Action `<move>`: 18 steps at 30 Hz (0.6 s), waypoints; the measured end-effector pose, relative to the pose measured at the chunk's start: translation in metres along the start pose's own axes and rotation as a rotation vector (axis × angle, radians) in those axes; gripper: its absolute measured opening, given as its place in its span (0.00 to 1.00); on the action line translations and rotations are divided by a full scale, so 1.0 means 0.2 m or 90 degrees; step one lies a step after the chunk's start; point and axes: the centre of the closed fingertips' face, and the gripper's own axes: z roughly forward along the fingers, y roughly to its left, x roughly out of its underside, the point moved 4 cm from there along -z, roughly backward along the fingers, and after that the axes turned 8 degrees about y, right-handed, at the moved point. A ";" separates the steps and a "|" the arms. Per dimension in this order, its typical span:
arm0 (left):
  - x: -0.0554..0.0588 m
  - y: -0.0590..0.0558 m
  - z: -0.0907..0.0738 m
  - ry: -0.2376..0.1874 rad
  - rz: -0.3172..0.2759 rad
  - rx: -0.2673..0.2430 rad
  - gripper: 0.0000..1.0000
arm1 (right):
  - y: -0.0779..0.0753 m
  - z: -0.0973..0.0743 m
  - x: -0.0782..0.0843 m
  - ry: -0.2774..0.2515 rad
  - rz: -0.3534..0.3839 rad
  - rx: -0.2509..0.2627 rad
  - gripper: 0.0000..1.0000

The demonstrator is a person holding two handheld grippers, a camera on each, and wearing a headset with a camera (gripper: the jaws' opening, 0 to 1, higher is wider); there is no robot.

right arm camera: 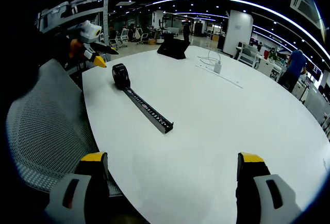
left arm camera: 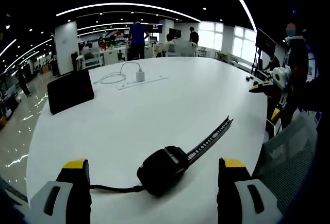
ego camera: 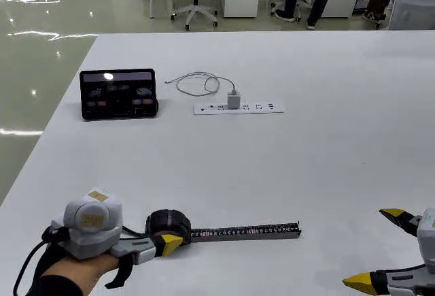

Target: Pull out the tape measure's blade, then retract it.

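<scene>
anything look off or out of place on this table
Nothing is damaged or spilled. The one odd thing is the tape measure: its blade lies pulled out flat on the table, not wound back in. The left tongs stand open either side of the tape measure; the right tongs are open, away from it.

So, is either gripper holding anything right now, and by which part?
Nothing is held. The left gripper and right gripper are both open; the tape lies loose on the table, blade out, between the left jaws.
</scene>
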 end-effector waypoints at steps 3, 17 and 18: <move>0.01 -0.01 0.04 -0.001 -0.009 -0.027 1.00 | 0.02 0.04 -0.02 0.017 -0.024 -0.013 1.00; 0.08 -0.03 0.15 0.001 -0.078 -0.022 1.00 | 0.01 0.26 -0.13 0.074 -0.118 -0.092 0.97; 0.08 -0.03 0.15 0.000 -0.081 -0.025 1.00 | 0.02 0.27 -0.14 0.076 -0.122 -0.094 0.96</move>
